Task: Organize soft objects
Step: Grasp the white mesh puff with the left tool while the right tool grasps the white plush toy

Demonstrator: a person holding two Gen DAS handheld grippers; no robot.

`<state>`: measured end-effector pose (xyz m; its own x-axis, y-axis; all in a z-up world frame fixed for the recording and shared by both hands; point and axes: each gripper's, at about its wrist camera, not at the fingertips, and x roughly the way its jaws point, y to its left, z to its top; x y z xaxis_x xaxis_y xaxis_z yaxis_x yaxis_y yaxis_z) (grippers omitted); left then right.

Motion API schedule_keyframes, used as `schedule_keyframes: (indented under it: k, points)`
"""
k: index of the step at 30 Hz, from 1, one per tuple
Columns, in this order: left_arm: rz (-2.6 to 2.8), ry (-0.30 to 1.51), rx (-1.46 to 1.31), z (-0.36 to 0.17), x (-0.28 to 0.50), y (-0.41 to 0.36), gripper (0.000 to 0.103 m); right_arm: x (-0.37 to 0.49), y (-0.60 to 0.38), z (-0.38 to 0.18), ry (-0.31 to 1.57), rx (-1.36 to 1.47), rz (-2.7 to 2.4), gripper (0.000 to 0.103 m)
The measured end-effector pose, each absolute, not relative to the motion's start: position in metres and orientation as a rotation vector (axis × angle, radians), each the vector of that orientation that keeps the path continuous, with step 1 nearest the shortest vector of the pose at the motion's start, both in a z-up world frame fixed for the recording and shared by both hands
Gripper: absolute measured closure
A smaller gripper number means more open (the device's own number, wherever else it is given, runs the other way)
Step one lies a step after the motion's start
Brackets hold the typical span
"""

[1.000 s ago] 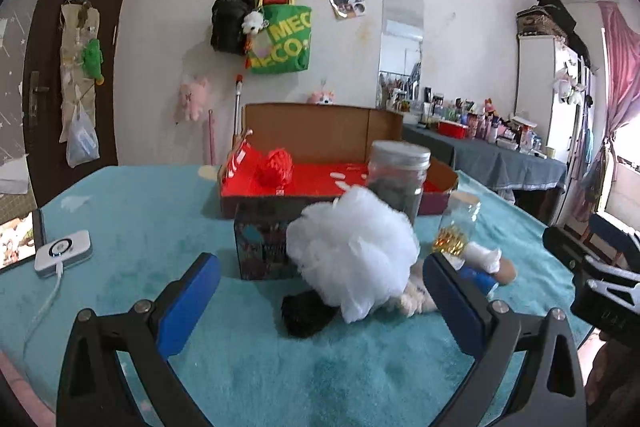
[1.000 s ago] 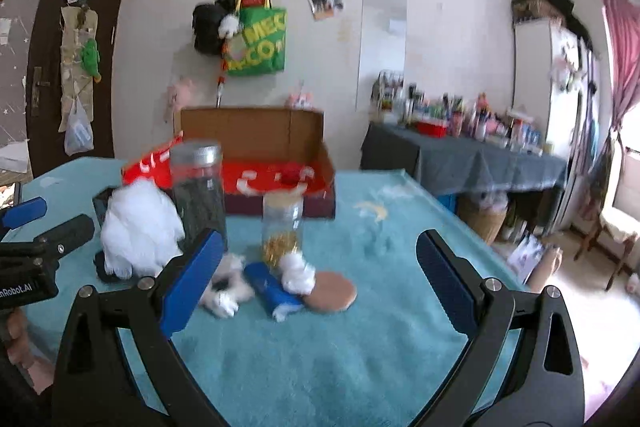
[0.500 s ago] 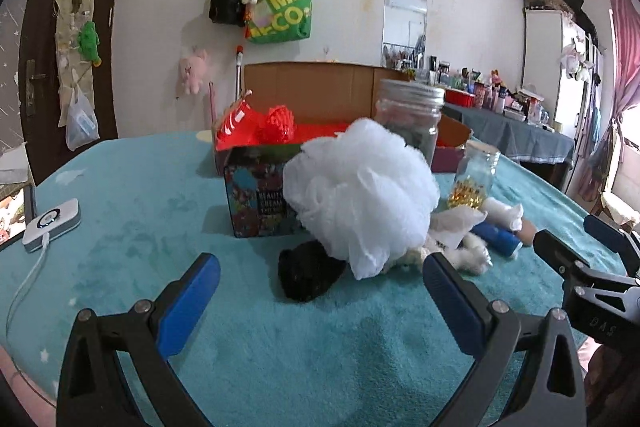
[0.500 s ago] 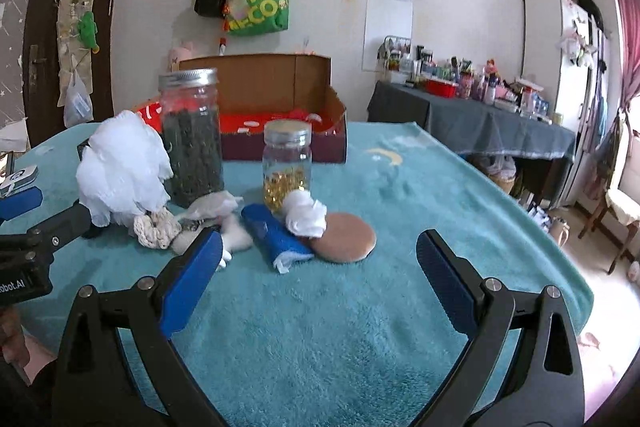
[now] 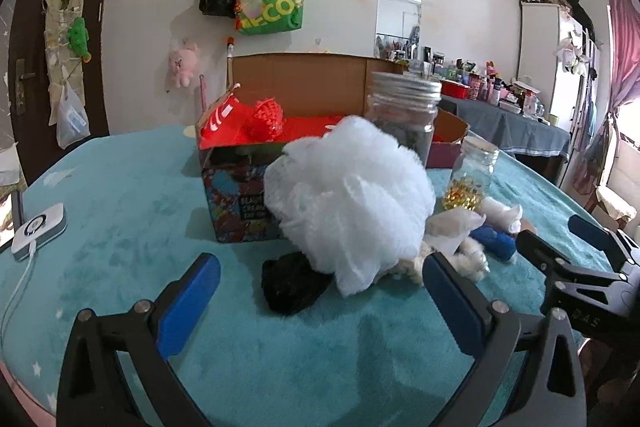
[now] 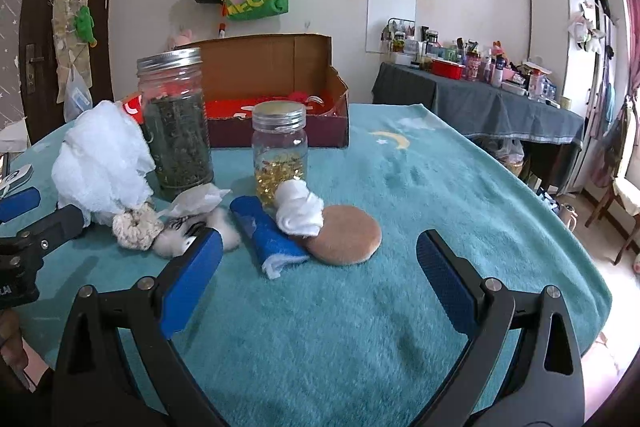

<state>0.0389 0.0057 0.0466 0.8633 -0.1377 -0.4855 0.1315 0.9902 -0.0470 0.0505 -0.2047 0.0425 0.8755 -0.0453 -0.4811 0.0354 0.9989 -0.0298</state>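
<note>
Now both tools have dropped lower and nearer to the pile than a second ago, so the soft things fill more of each view and a first pick looks close. At the bottom of the left view the left gripper (image 5: pixel 320 291) is spread wide and empty, its blue pads flanking a black soft lump (image 5: pixel 291 287) on the teal table cover (image 5: pixel 120 227); just behind that sits the white mesh bath pouf (image 5: pixel 352 203) at centre frame. Low in the right view the right gripper (image 6: pixel 316 267) is likewise spread and empty, with the blue rolled cloth (image 6: pixel 266 233), white sock (image 6: pixel 300 209) and tan powder puff (image 6: pixel 346 235) just ahead. Farther back stand the tall herb jar (image 6: pixel 176 123) and small capsule jar (image 6: pixel 280 155), then the red-lined cardboard box (image 6: pixel 276 107), probably the destination.
</note>
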Motion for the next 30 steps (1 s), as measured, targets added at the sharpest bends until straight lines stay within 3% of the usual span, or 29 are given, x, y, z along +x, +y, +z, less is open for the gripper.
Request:
schedule_keyframes:
  k: [17,18,19,20,21,22,24,25,30]
  points:
    - [-0.170,0.590,0.035,0.066,0.083,-0.004,0.000,0.113,-0.210,0.055,0.688,-0.041,0.045,0.006]
    - [-0.172,0.592,0.038,0.066,0.084,-0.005,0.000,0.115,-0.209,0.054,0.699,-0.046,0.055,0.014]
    - [-0.178,0.597,0.042,0.066,0.085,-0.005,0.002,0.118,-0.207,0.051,0.723,-0.047,0.076,0.029]
    - [-0.187,0.603,0.043,0.065,0.087,-0.006,0.011,0.120,-0.207,0.047,0.743,-0.041,0.097,0.038]
    - [-0.202,0.609,0.043,0.065,0.088,-0.006,0.017,0.121,-0.207,0.045,0.757,-0.034,0.110,0.058]
    - [-0.224,0.618,0.043,0.064,0.088,-0.006,0.026,0.122,-0.208,0.042,0.777,-0.017,0.131,0.071]
    - [-0.242,0.615,0.049,0.064,0.086,-0.005,0.038,0.119,-0.213,0.042,0.774,0.020,0.159,0.075]
    - [-0.261,0.606,0.053,0.065,0.084,-0.005,0.045,0.117,-0.214,0.043,0.771,0.022,0.168,0.085]
    - [-0.287,0.594,0.044,0.069,0.079,-0.004,0.055,0.108,-0.215,0.050,0.756,0.044,0.218,0.087]
